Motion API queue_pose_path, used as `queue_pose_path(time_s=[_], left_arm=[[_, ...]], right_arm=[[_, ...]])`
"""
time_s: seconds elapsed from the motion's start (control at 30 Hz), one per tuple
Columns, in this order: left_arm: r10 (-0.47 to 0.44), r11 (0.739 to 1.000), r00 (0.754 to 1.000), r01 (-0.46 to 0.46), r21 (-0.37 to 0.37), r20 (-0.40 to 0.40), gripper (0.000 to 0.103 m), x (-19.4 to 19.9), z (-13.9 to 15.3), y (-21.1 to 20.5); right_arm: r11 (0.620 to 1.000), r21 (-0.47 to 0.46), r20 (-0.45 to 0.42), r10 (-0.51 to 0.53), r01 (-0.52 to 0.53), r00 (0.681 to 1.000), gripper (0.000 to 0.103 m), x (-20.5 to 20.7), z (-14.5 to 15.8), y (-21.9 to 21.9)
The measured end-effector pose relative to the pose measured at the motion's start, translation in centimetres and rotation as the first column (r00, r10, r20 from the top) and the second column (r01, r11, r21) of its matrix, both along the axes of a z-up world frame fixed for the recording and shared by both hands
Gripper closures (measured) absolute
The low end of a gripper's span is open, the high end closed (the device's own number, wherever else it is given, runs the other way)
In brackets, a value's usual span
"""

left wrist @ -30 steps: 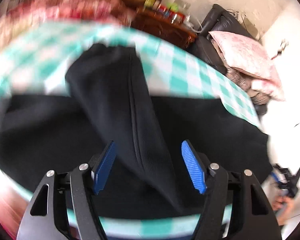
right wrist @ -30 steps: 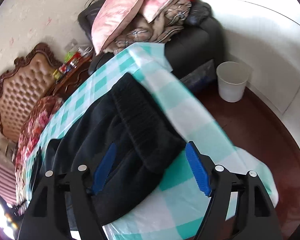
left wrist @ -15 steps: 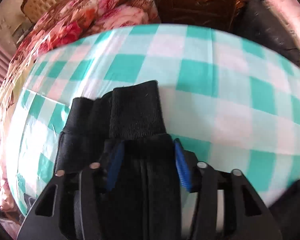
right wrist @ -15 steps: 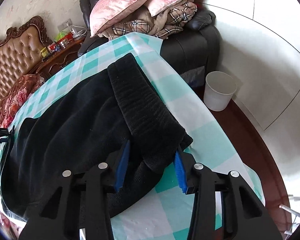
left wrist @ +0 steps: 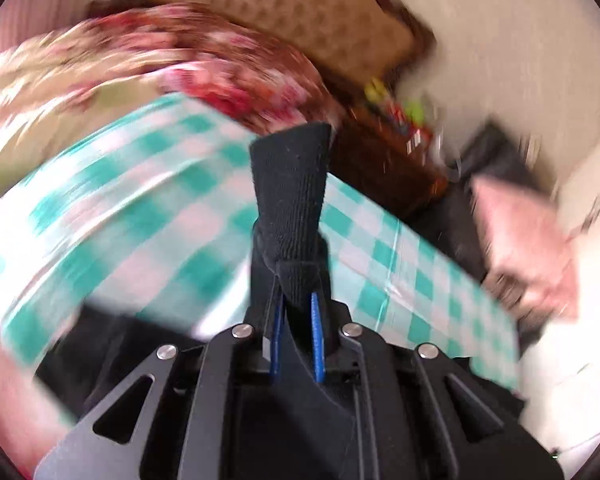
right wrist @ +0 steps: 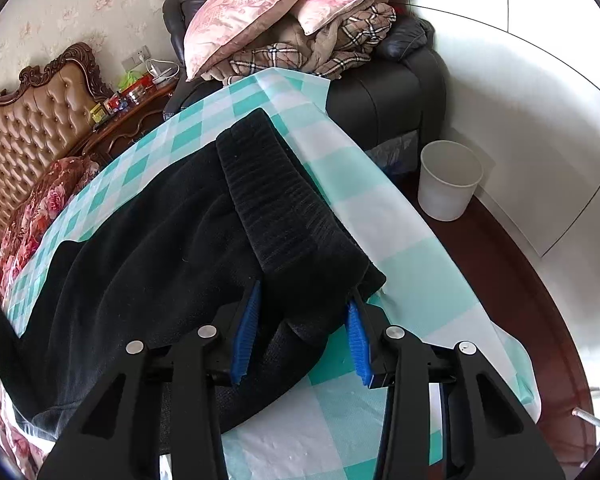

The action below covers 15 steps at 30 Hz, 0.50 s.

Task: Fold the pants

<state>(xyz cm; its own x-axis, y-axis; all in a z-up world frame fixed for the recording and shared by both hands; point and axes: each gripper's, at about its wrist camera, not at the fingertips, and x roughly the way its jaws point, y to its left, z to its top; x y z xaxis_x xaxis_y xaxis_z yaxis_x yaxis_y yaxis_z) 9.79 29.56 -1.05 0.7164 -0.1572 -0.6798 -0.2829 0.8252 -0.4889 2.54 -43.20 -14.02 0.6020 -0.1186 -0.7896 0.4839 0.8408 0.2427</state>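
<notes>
Black pants lie across a table under a green-and-white checked cloth. Their ribbed waistband runs along the right side. My right gripper holds the near end of that waistband, with a blue pad pressing on each side. In the blurred left wrist view, my left gripper is closing on a ribbed leg cuff. The pads pinch the cuff, which stands up above the checked cloth. More black fabric hangs below the left fingers.
A white bin stands on the dark floor right of the table. Behind it is a black sofa piled with pink pillows and plaid blankets. A tufted headboard, floral bedding and a cluttered nightstand lie beyond the table.
My left gripper closed on the leg cuff and raised it off the table, its view swinging. My right gripper closed on the waistband end and stayed in place.
</notes>
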Motion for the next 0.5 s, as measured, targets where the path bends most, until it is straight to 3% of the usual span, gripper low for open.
queue_pose_path(time_s=[0.07, 0.13, 0.17, 0.23, 0.3, 0.37, 0.5], left_arm=[[0.105, 0.990, 0.994, -0.108, -0.092, -0.039, 0.091, -6.1, -3.2, 4.4], [0.124, 0.975, 0.985, -0.143, -0.169, -0.119, 0.088, -9.3, -7.1, 6.9], [0.125, 0.962, 0.977, -0.161, -0.221, -0.170, 0.082, -10.9, -9.7, 7.9], [0.138, 0.934, 0.972, -0.192, -0.303, -0.191, 0.070, -12.6, -12.4, 9.1], [0.136, 0.923, 0.978, -0.182, -0.339, -0.156, 0.066, -12.9, -13.0, 9.5], [0.131, 0.911, 0.982, -0.173, -0.374, -0.136, 0.053, -12.5, -13.0, 9.5], [0.140, 0.881, 0.979, -0.190, -0.432, -0.145, 0.052, -11.0, -13.6, 10.1]], right_arm=[[1.000, 0.006, -0.001, 0.002, -0.002, 1.000, 0.064, 0.0, 0.0, -0.1], [1.000, 0.022, -0.001, 0.004, -0.004, 1.000, 0.065, 0.1, 0.1, -0.3], [0.999, 0.032, -0.002, 0.004, -0.003, 1.000, 0.066, 0.1, 0.1, -0.4], [0.999, 0.053, -0.003, 0.000, 0.000, 1.000, 0.068, 0.1, 0.3, -0.7], [0.999, 0.052, -0.003, -0.002, 0.002, 1.000, 0.072, 0.1, 0.6, -0.7], [0.999, 0.054, -0.004, -0.003, 0.003, 1.000, 0.073, 0.1, 0.7, -0.7], [0.997, 0.080, 0.000, -0.016, 0.016, 1.000, 0.073, -0.1, 0.8, -0.8]])
